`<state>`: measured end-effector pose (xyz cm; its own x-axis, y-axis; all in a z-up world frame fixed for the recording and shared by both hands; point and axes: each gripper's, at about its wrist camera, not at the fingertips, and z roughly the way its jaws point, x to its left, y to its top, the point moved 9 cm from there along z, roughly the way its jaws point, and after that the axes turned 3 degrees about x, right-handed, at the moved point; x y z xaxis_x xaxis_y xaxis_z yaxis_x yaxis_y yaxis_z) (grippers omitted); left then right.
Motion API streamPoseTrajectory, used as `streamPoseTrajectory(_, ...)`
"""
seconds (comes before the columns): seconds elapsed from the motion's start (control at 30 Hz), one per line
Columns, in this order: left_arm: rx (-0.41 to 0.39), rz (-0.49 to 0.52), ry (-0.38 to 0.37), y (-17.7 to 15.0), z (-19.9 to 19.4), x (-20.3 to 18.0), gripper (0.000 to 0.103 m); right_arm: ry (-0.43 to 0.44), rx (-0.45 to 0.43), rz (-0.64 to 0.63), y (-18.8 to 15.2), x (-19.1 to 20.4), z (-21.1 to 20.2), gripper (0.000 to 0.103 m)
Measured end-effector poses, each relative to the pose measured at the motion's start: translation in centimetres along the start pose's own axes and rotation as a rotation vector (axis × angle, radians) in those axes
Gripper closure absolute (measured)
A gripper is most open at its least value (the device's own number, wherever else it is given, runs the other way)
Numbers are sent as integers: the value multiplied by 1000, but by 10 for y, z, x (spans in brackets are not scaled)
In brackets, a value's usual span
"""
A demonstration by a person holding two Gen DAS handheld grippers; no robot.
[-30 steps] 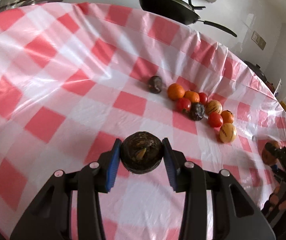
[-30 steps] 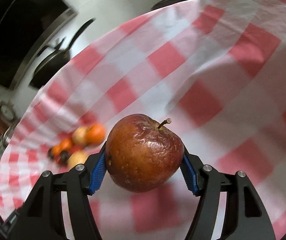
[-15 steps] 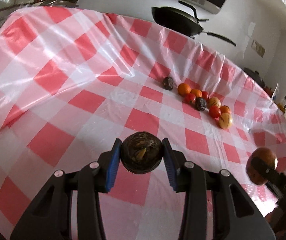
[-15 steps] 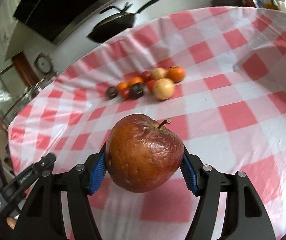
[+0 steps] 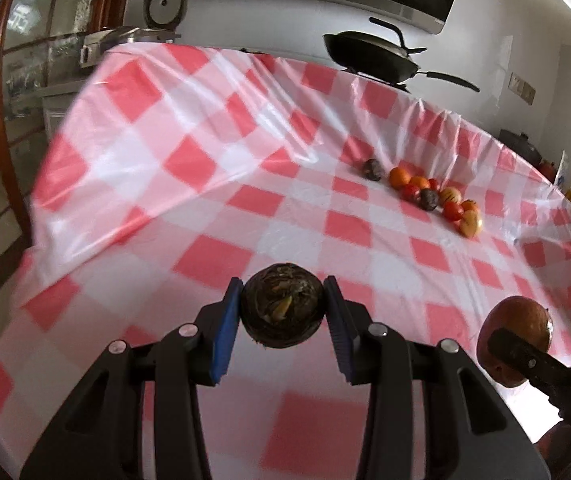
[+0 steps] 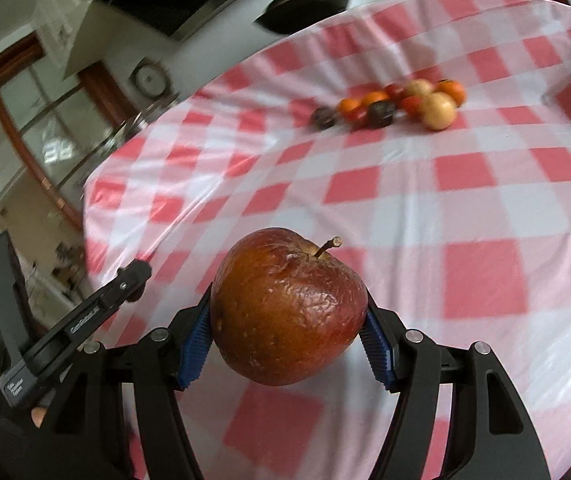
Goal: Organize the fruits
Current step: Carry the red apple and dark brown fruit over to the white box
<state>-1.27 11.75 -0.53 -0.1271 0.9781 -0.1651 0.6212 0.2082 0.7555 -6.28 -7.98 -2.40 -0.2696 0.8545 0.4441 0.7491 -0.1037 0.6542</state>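
My left gripper is shut on a small dark wrinkled fruit, held above the red-and-white checked tablecloth. My right gripper is shut on a shrivelled red-brown apple with its stem up; the same apple shows at the lower right of the left wrist view. A cluster of fruit lies far across the table: oranges, red tomatoes, dark fruits and pale yellow ones. In the right wrist view that cluster sits at the upper middle, blurred. The left gripper's finger appears at the left there.
A black wok stands on a stove beyond the table's far edge. A steel pot and a rice cooker sit behind the far left corner. The table's left edge drops off beside a glass door.
Both grippers have drawn back from the fruit cluster, which now looks smaller and farther. The right gripper swung round and levelled out. Both grips are unchanged.
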Motion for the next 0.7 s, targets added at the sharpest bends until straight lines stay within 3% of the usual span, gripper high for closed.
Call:
streamPoseTrajectory(0.3,5,-105,21,-26,-45,75,62,111,93,-137,-41,72,11,39)
streamPoseTrajectory(0.57,-20,-145,124,-60,-102,153,62,214,176,-326,-84,146,14,39)
streamPoseTrajectory(0.7,6,-164,223,-92,-126,202,62,278,208,-476,-113,189,9,39)
